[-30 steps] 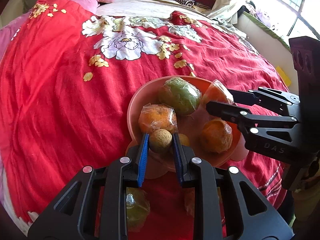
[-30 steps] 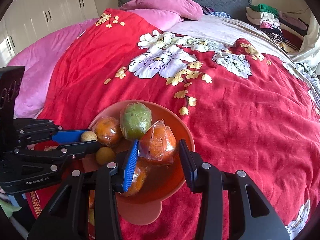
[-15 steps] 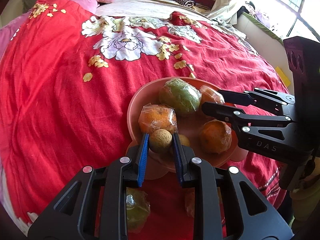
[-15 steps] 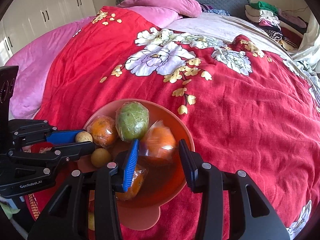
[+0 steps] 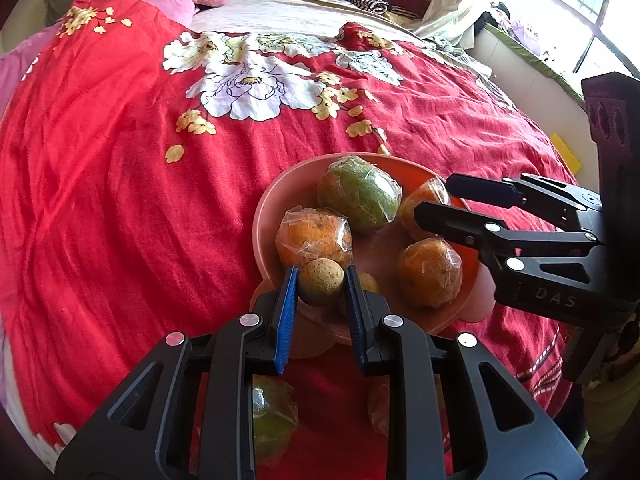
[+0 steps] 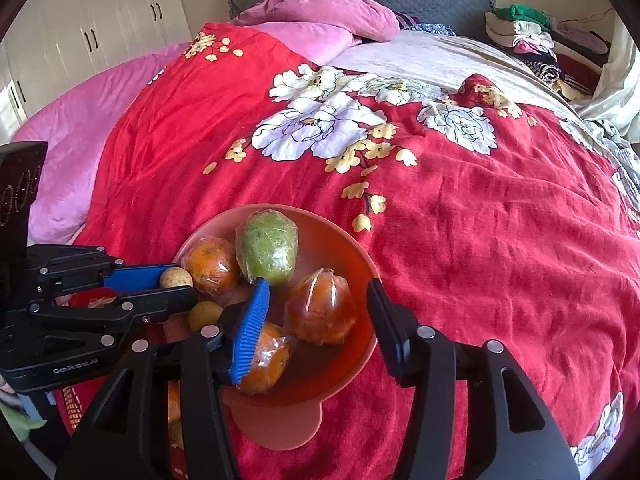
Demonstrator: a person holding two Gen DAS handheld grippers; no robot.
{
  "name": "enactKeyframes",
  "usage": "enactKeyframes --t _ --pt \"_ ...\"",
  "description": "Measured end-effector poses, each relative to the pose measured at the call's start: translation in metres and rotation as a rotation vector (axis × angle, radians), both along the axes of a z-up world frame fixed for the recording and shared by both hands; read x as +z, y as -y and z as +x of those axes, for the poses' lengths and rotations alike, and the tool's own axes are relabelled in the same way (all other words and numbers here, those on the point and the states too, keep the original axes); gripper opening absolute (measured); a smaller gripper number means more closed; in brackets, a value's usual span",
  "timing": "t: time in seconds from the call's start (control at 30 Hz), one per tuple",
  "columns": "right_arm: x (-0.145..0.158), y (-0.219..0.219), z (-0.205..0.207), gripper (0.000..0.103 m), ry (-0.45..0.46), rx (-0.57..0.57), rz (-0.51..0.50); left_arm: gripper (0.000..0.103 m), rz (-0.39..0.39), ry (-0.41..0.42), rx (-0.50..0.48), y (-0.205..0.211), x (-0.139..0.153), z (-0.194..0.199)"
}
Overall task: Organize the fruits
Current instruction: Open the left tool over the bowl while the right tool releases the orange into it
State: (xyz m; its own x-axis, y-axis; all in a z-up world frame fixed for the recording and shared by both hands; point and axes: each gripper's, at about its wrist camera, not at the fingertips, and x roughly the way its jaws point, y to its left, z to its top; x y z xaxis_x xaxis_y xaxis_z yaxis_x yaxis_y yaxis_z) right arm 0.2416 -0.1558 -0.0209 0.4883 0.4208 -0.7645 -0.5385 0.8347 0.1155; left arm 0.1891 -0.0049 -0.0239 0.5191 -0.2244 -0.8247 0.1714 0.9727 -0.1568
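Observation:
A salmon-pink bowl point(image 5: 264, 216) point(image 6: 360, 264) sits on the red floral bedspread. It holds a wrapped green fruit point(image 5: 360, 194) point(image 6: 268, 246), three wrapped oranges point(image 5: 314, 236) point(image 6: 322, 306) and a small yellow-brown fruit point(image 6: 205, 314). My left gripper point(image 5: 321, 280) point(image 6: 176, 284) is shut on a small round tan fruit point(image 5: 321, 282) point(image 6: 175, 278) at the bowl's near rim. My right gripper point(image 6: 318, 304) point(image 5: 434, 200) is open, its jaws apart on either side of an orange lying in the bowl.
A wrapped green fruit point(image 5: 272, 420) and a wrapped orange point(image 5: 378, 404) lie on the bed below the left gripper. Pink pillows point(image 6: 320, 14) and folded clothes point(image 6: 524, 28) are at the head of the bed. White wardrobes point(image 6: 80, 32) stand at the left.
My right gripper opened and let the wrapped orange down into the bowl, then drew back a little. My left gripper stays shut on the tan fruit, hardly moving.

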Motion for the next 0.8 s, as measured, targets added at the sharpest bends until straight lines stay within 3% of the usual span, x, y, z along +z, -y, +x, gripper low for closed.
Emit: enactKeyframes --t 0.07,0.37,0.6,0.73,0.8 --pt "0.002 0.001 -0.002 0.062 0.009 -0.007 -0.004 0.016 -0.001 0.0 0.0 0.0 0.0 0.0" --pt "0.009 0.015 -0.01 0.073 0.024 -0.042 0.005 0.019 -0.001 0.001 0.0 0.002 0.001 -0.002" --pt "0.015 0.024 -0.017 0.081 0.035 -0.068 0.013 0.035 0.004 0.009 0.006 0.004 0.006 -0.007" --pt "0.018 0.028 -0.02 0.084 0.042 -0.078 0.017 0.035 0.001 0.013 0.01 0.002 0.009 -0.009" --pt "0.02 0.029 -0.021 0.085 0.044 -0.081 0.023 0.042 0.003 0.018 0.017 0.001 0.012 -0.011"
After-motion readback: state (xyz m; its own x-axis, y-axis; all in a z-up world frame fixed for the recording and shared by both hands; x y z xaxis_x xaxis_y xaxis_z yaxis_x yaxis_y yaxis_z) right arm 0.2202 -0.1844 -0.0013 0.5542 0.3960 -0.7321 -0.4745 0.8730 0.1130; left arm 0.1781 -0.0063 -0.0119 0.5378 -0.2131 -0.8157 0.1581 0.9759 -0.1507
